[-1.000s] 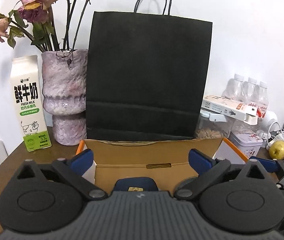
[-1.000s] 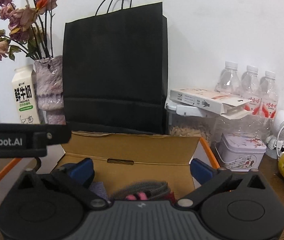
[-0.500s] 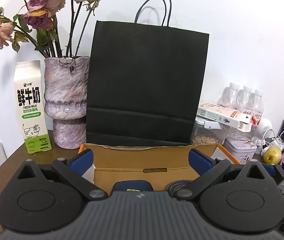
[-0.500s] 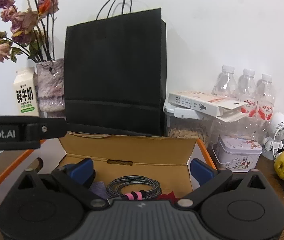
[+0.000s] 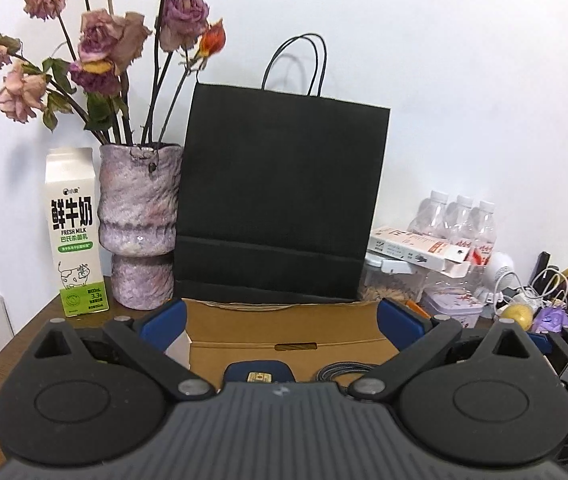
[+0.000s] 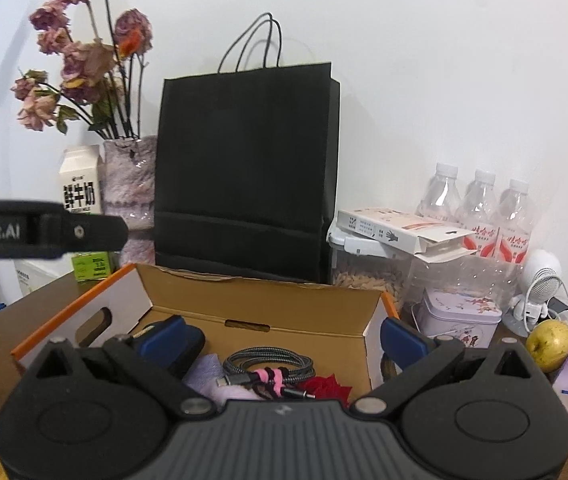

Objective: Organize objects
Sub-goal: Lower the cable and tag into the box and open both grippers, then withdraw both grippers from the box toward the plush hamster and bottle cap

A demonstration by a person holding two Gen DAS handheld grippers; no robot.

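Observation:
An open cardboard box [image 6: 259,304] with orange-edged flaps sits on the wooden table in front of a black paper bag [image 6: 243,168]. Inside lie a coiled braided cable [image 6: 267,364] with a pink tie, a dark blue case [image 6: 171,340], a purple cloth [image 6: 203,372] and a red flower [image 6: 326,384]. My right gripper [image 6: 284,336] hangs open above the box, its fingers empty. My left gripper [image 5: 279,324] is open too, above the same box [image 5: 284,328], where the blue case [image 5: 257,372] and cable [image 5: 344,370] show. The left gripper's body [image 6: 43,230] crosses the right wrist view at left.
A milk carton [image 5: 73,232] and a vase of dried roses [image 5: 137,224] stand at back left. At right are three water bottles [image 6: 480,208], a flat box [image 6: 400,232] on a food container, a tin [image 6: 460,316], a yellow fruit [image 6: 550,344], a small fan and cables.
Both grippers have risen and drawn back from the box, so more of its contents and the bag's handles show. Both stay open and empty.

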